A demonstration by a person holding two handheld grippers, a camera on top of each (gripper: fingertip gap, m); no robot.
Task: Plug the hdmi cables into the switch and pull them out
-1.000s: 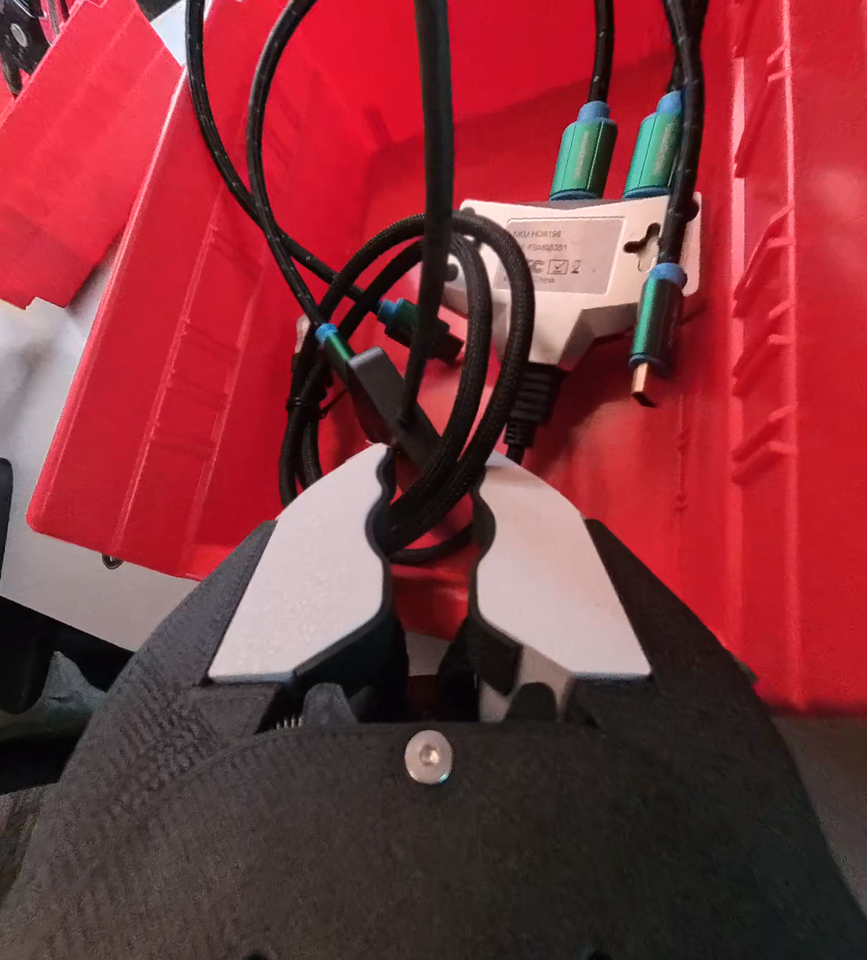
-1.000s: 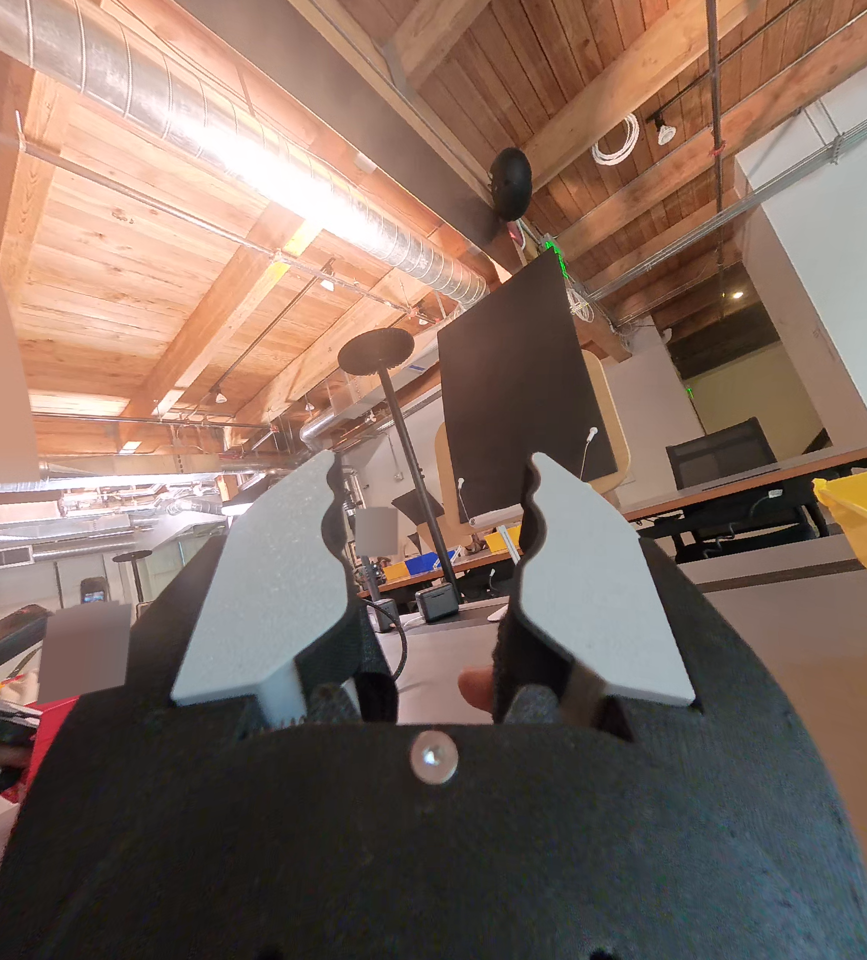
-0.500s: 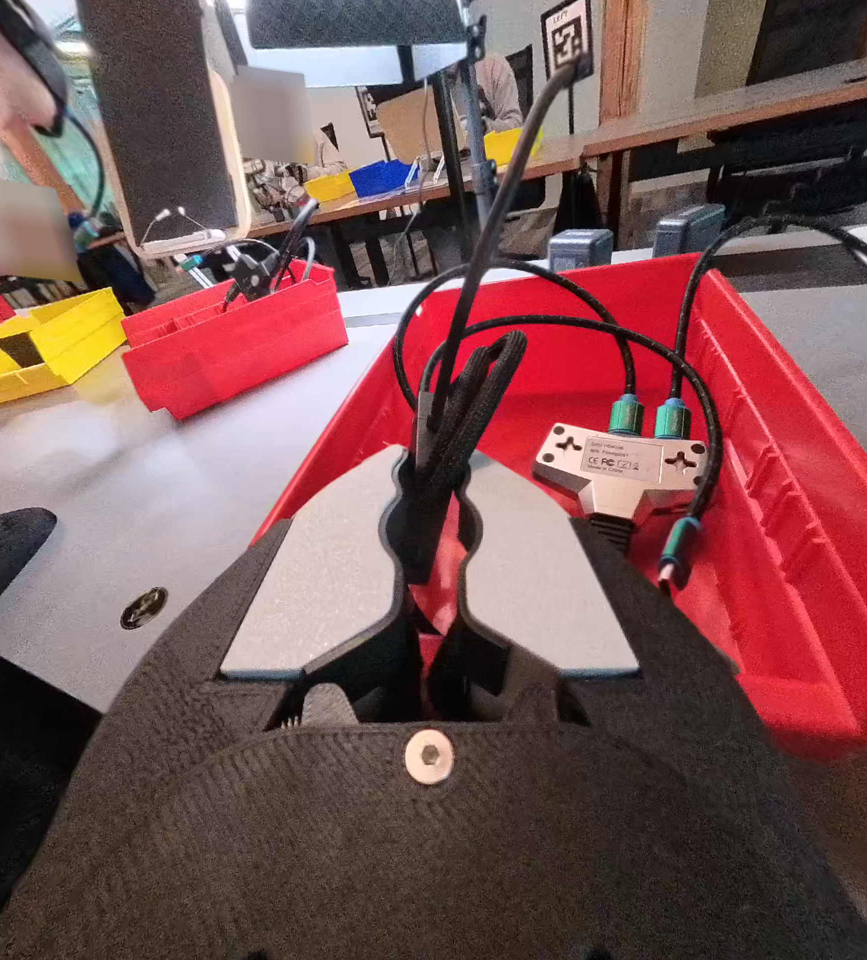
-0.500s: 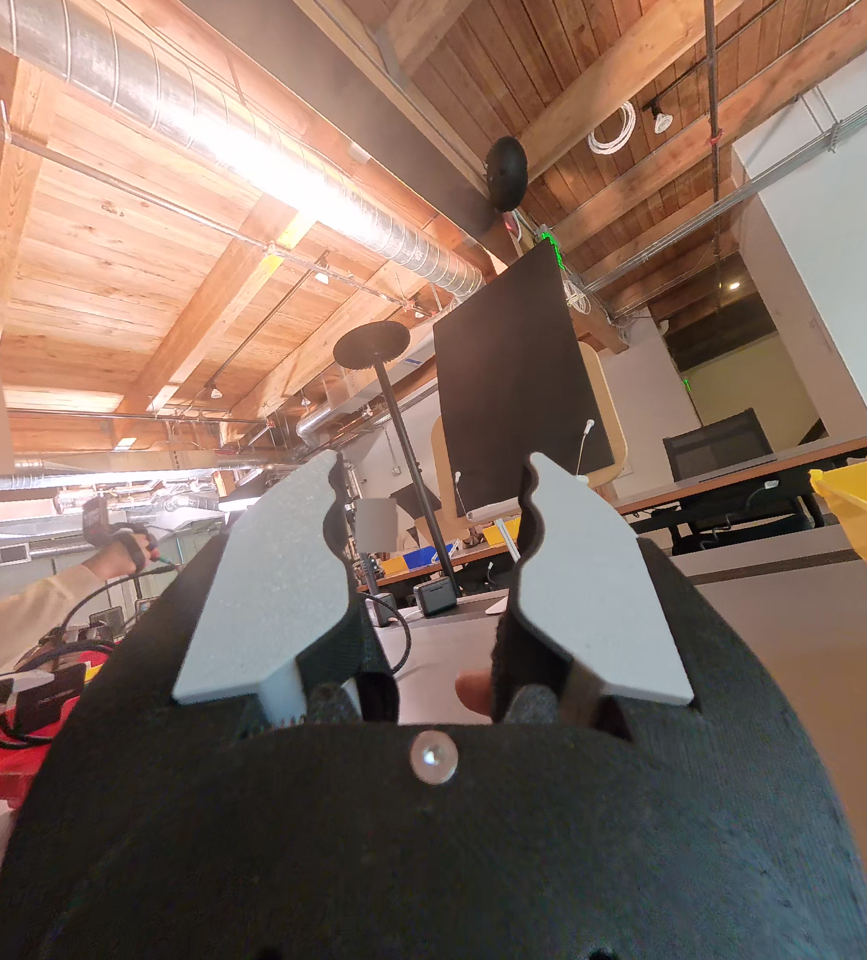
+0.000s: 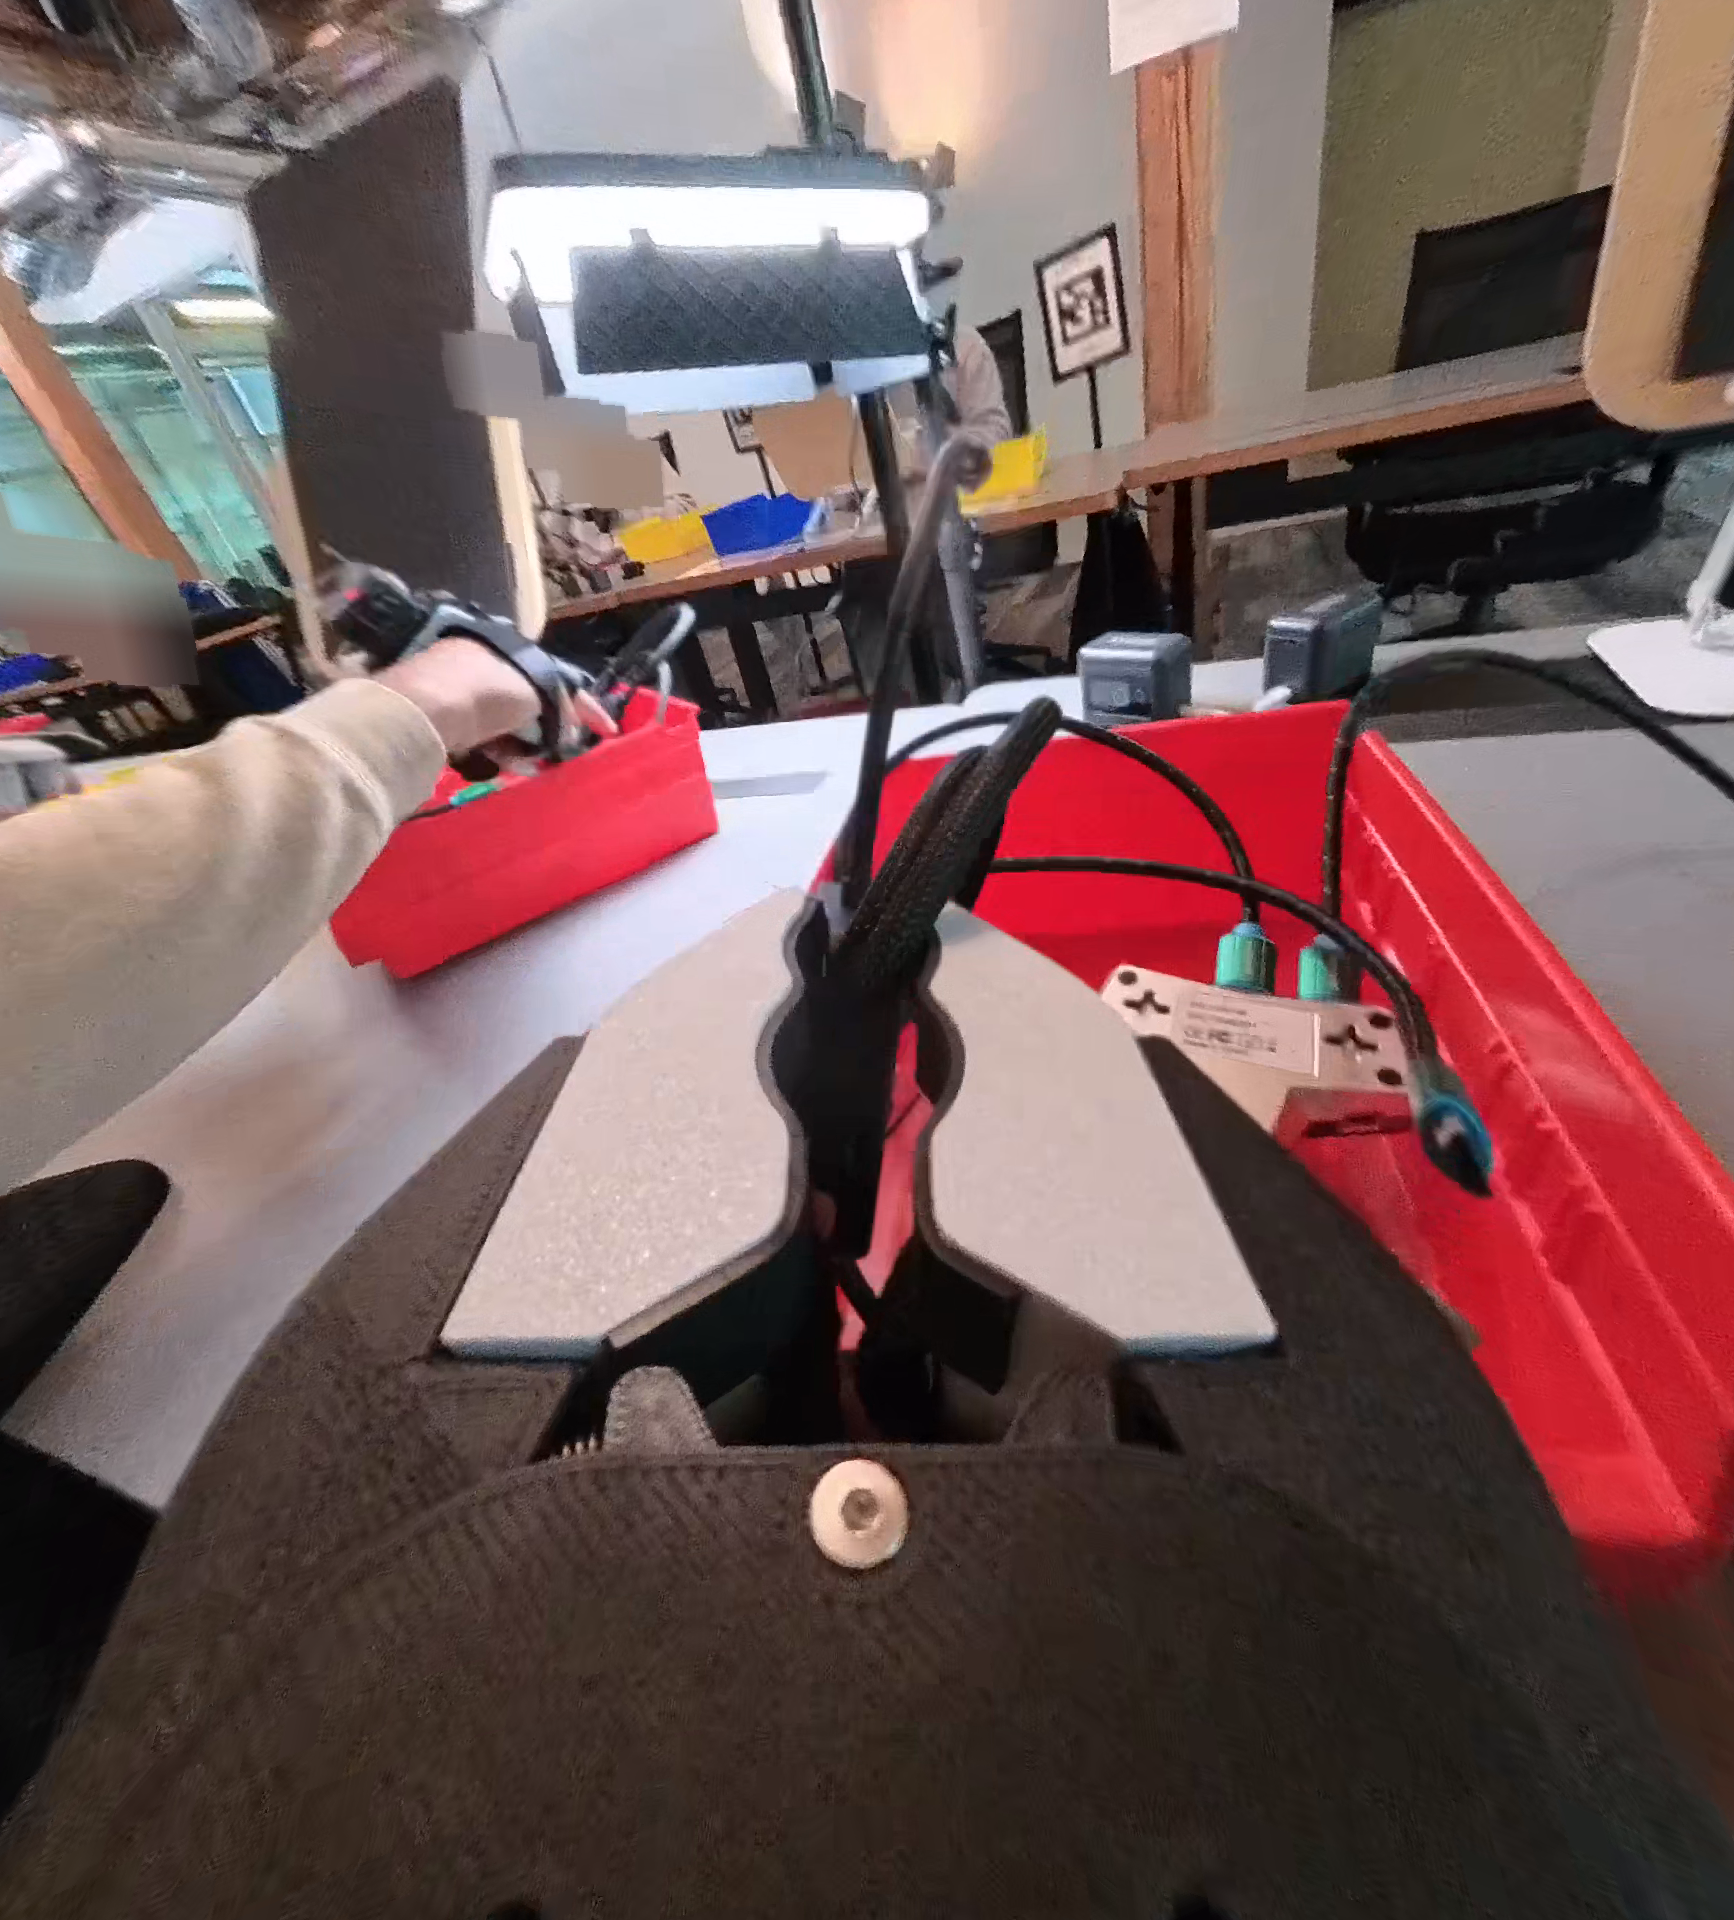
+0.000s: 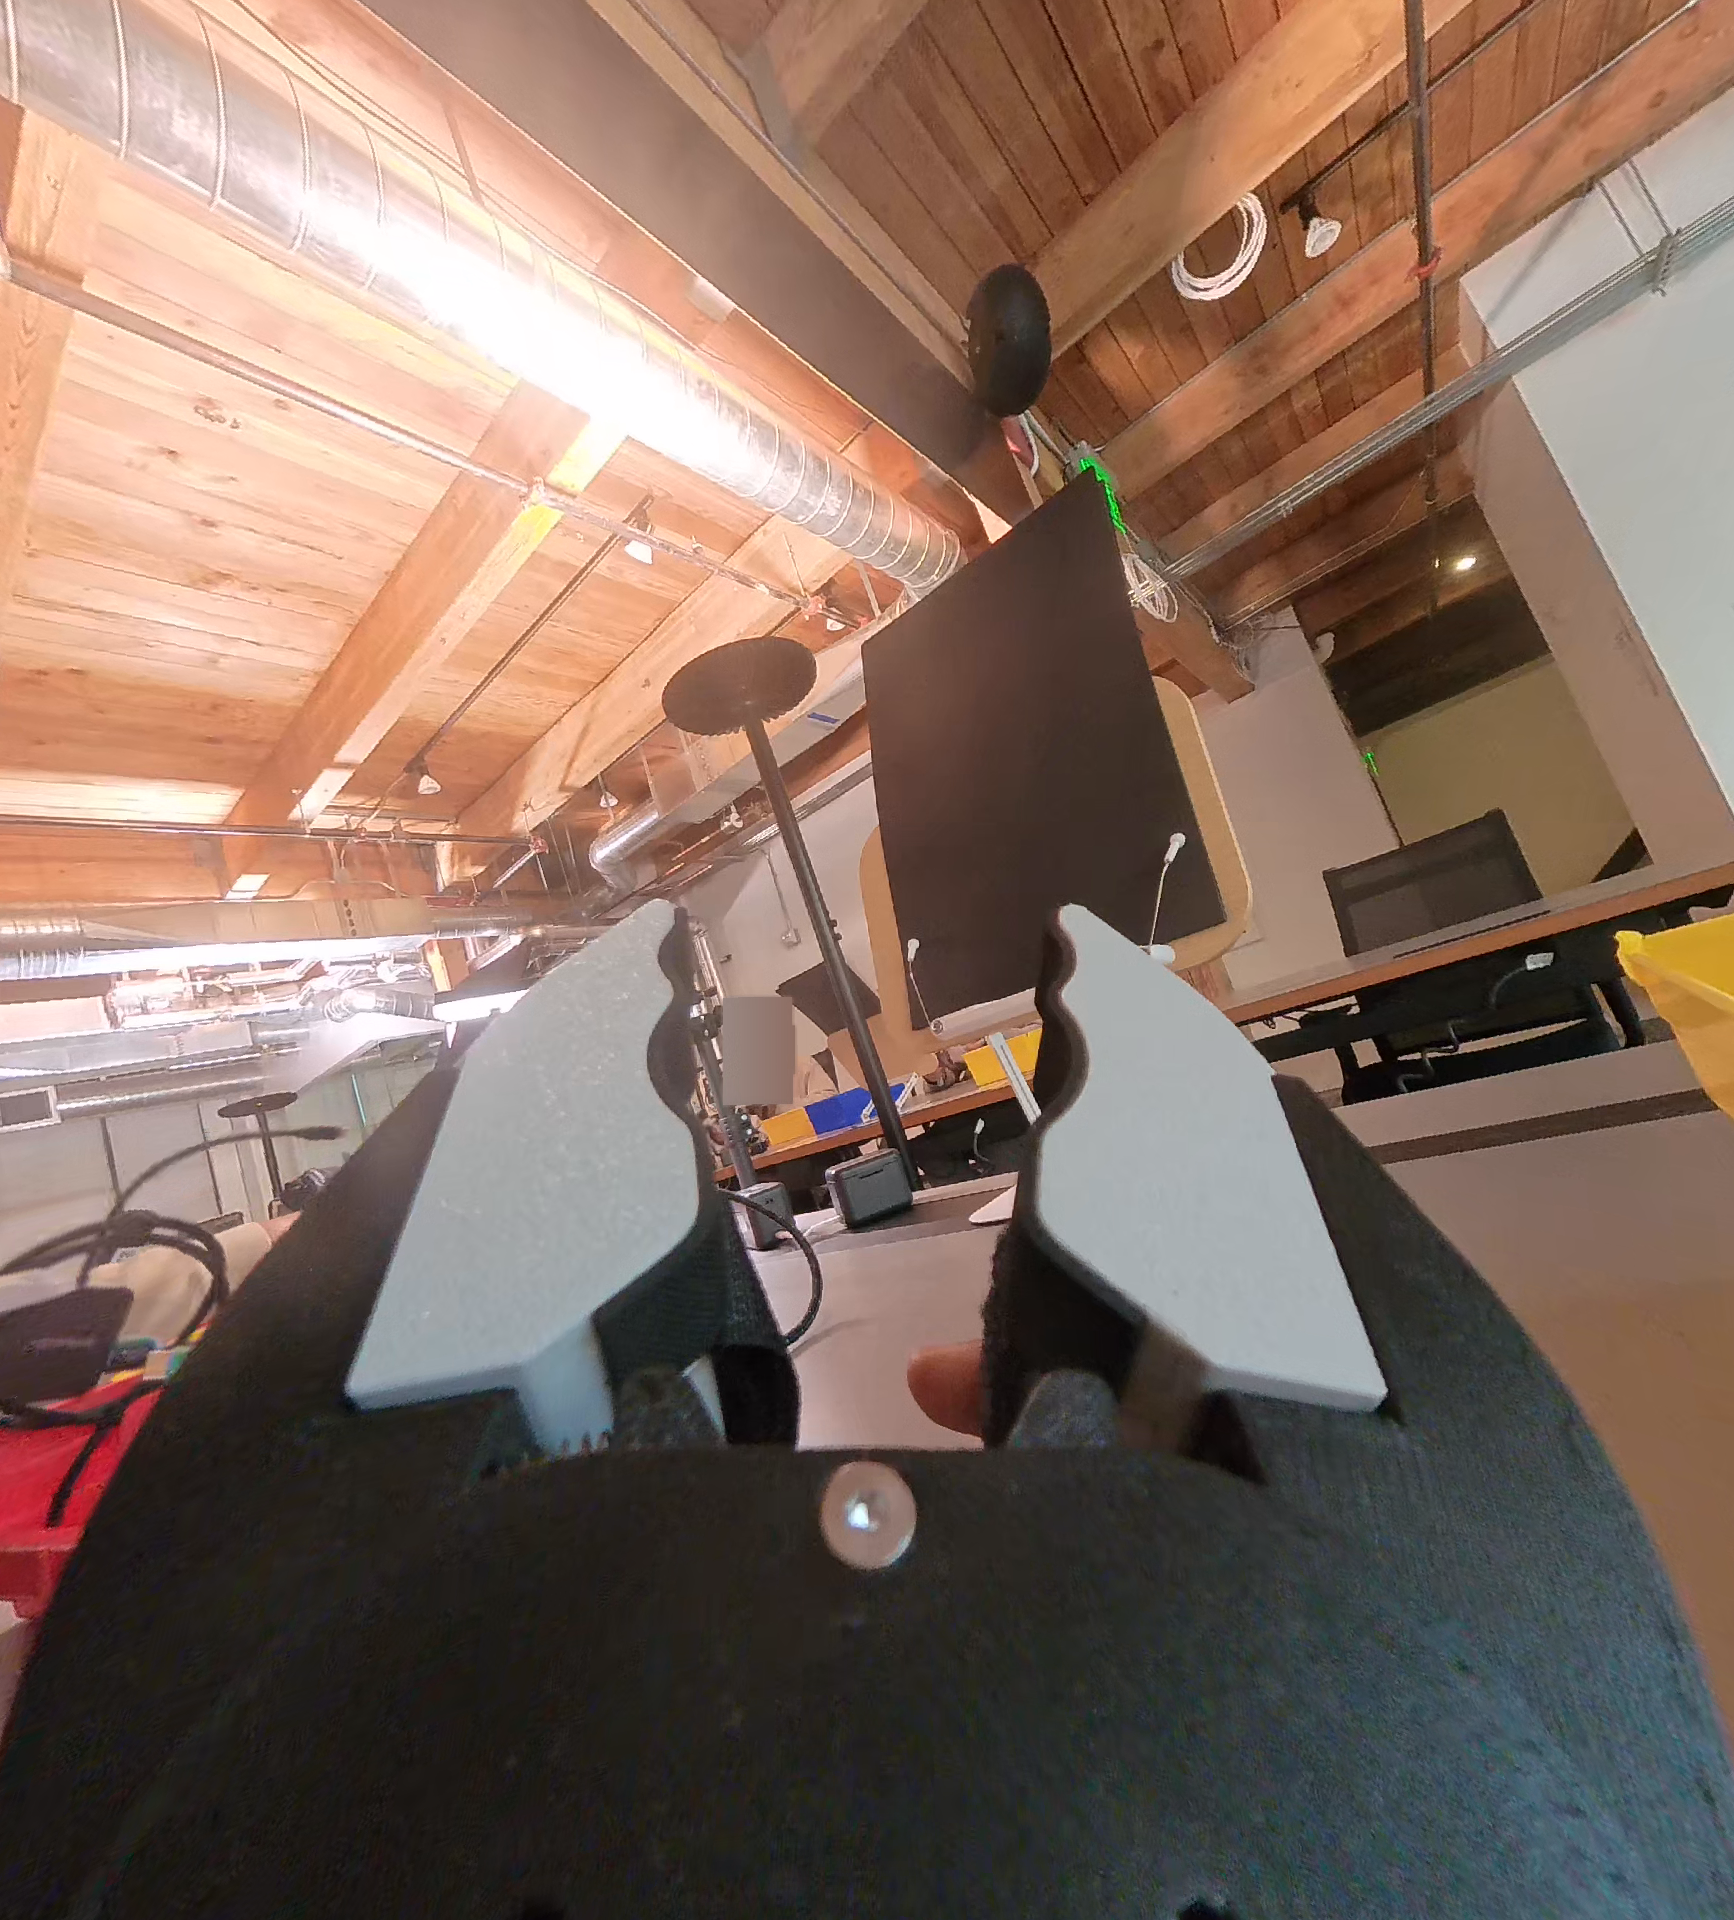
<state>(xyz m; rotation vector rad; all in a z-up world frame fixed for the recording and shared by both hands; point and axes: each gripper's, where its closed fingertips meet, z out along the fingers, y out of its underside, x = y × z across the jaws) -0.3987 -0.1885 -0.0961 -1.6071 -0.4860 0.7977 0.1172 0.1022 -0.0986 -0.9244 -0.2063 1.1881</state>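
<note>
- Braided black cable bundle (image 5: 930, 862): clamped between left gripper (image 5: 868, 997) fingers, above red bin (image 5: 1611, 1195).
- Switch (image 5: 1258, 1034): inside bin, two plugs seated; lifting risks dragging it.
- Right gripper (image 6: 868, 1023): fingers apart, empty.

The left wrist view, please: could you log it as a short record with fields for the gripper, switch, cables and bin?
left gripper: shut on black braided cable bundle, lifted above the bin
switch: silver, lying in red bin
plugged cables: two green-collared plugs in the switch's far edge
loose plug: beside the switch, unplugged
right gripper: open, empty, pointing upward
</note>
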